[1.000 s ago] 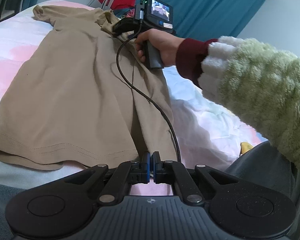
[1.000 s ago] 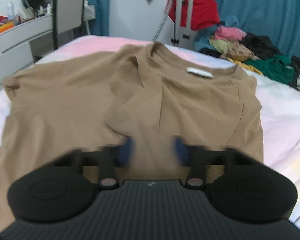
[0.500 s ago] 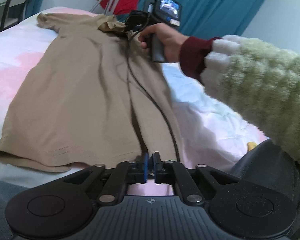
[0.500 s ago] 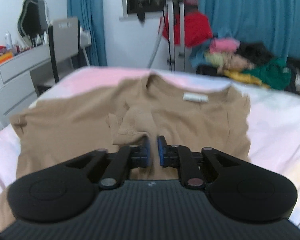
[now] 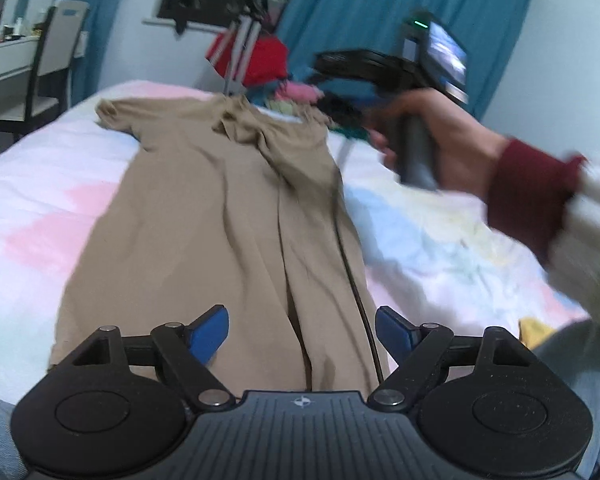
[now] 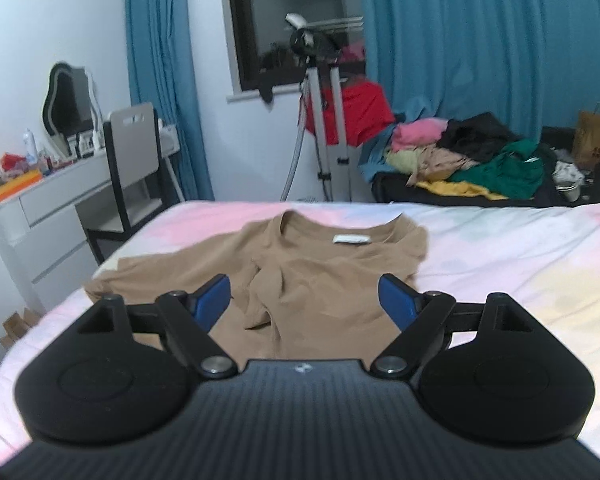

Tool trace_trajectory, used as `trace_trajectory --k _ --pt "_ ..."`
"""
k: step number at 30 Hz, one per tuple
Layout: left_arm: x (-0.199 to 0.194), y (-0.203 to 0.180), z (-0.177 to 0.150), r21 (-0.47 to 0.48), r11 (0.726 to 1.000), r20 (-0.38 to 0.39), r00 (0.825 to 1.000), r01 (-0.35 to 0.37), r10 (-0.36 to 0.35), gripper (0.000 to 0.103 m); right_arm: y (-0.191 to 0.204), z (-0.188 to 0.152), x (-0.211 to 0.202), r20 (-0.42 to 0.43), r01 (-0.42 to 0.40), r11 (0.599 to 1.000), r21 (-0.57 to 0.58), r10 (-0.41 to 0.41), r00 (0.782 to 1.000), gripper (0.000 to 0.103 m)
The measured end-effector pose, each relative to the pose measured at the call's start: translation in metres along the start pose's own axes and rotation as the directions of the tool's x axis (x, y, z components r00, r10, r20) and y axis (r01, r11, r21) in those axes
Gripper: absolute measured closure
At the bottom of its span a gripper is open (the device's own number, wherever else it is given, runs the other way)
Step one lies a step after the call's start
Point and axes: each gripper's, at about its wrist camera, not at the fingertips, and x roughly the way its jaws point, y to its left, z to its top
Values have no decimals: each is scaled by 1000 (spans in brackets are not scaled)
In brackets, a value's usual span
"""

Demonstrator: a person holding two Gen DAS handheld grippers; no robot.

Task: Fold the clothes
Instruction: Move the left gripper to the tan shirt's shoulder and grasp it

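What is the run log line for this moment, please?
left gripper: opening, empty | right gripper: opening, empty | tan shirt: on bed, one side folded

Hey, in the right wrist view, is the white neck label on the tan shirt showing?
Yes, a small white label shows just inside the collar of the tan shirt, which lies on the bed.

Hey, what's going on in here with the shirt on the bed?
A person is folding a tan short-sleeved T-shirt laid out on the pastel bedspread. One side is already folded in along its length. Both tools are opening with nothing between their jaws: the left tool hangs over the hem end, and the right tool over the collar end, lifted off the cloth.
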Motion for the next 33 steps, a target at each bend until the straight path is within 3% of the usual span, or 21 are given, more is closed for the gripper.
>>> trace_trajectory --k 9,13,19,23,27,31,33 --pt "-36 -18 5 69 994 163 984 -89 77 17 6 -18 -102 123 33 999 5 -33 992 20" --pt "-39 -21 10 83 988 207 972 -130 111 14 16 -39 -146 175 -1 1000 22 -3 985 20" --pt "-35 -11 19 25 989 203 970 -144 136 3 12 -72 -179 175 -21 993 115 0 985 20" --pt "-28 3 38 -25 990 180 974 -136 139 3 4 -77 -180 150 -22 983 181 -6 989 20" --pt "-1 34 81 -122 985 132 982 -123 139 3 -3 -81 -175 144 -29 973 229 -4 990 20" --pt "48 76 135 -171 968 88 976 -184 201 3 -8 -89 -164 106 -18 969 247 -8 994 20" --pt "81 107 158 -233 947 57 969 -221 241 3 -12 -93 -152 77 -12 968 251 -8 997 20"
